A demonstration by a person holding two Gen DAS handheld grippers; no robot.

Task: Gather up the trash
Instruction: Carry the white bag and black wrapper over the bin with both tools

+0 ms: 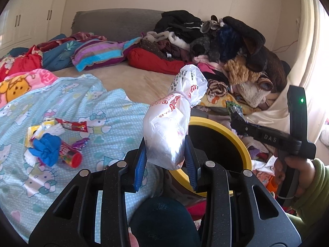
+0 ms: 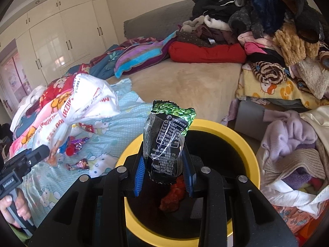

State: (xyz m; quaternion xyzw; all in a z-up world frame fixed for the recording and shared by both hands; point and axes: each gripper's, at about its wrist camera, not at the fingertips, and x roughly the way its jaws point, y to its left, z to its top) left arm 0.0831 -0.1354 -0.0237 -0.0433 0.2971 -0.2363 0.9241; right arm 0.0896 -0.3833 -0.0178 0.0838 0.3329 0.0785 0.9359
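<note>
My left gripper (image 1: 165,154) is shut on a tied white plastic bag with red print (image 1: 174,119), held in the air just left of the yellow-rimmed bin (image 1: 244,144). The bag also shows in the right wrist view (image 2: 82,111). My right gripper (image 2: 164,164) is shut on a black and green snack packet (image 2: 166,142), held over the bin's open mouth (image 2: 255,154). Something red (image 2: 172,195) lies inside the bin. Loose trash lies on the light blue cartoon quilt: a blue crumpled piece (image 1: 46,148), a red tube (image 1: 70,154), candy wrappers (image 1: 74,125).
A big heap of clothes (image 1: 236,47) fills the bed's right side. Folded blankets (image 1: 98,53) lie at the back by the grey headboard. More clothes (image 2: 292,150) are piled right of the bin. White wardrobes (image 2: 61,33) stand at the left wall.
</note>
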